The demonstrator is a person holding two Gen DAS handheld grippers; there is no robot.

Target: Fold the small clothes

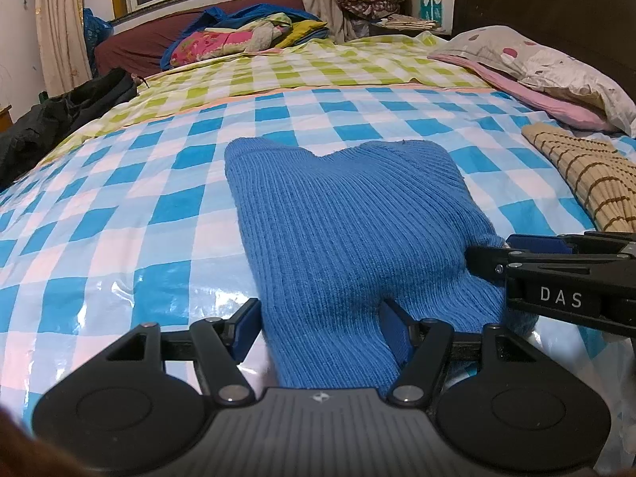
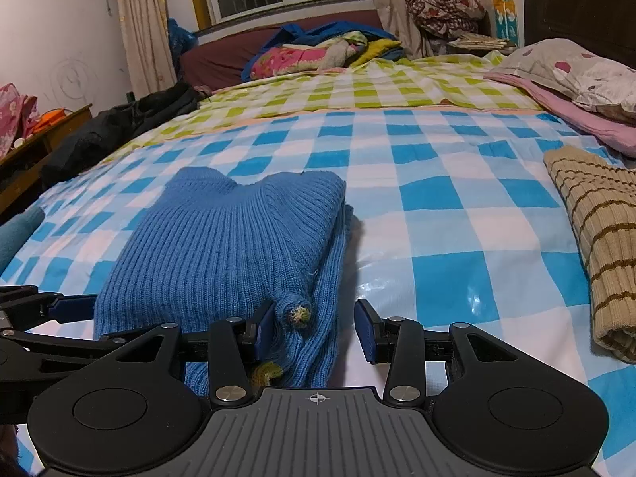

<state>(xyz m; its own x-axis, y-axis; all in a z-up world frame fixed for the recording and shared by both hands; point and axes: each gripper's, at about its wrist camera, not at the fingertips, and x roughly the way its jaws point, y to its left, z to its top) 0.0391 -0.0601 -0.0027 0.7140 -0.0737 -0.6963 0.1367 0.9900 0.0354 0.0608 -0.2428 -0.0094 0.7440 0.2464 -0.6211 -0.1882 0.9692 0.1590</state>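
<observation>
Blue ribbed knit sweater [image 1: 346, 230] lies folded on the bed's blue-and-white checked sheet [image 1: 119, 206], near edge toward both cameras, far edge showing two humps with a dip between. On its right side a sleeve is tucked along the fold; the rolled cuff [image 2: 296, 310] shows yellow-green yarn inside. Left tool [image 1: 318, 328] straddles the sweater's near edge, jaws set apart, pads not pressing the knit. Right tool [image 2: 316, 328] at the sweater's right near corner, jaws apart, cuff between them, no grip seen. Beige brown-striped knit [image 2: 600, 246] lies well apart to the right. Pillow [image 1: 528, 63] beyond it.
</observation>
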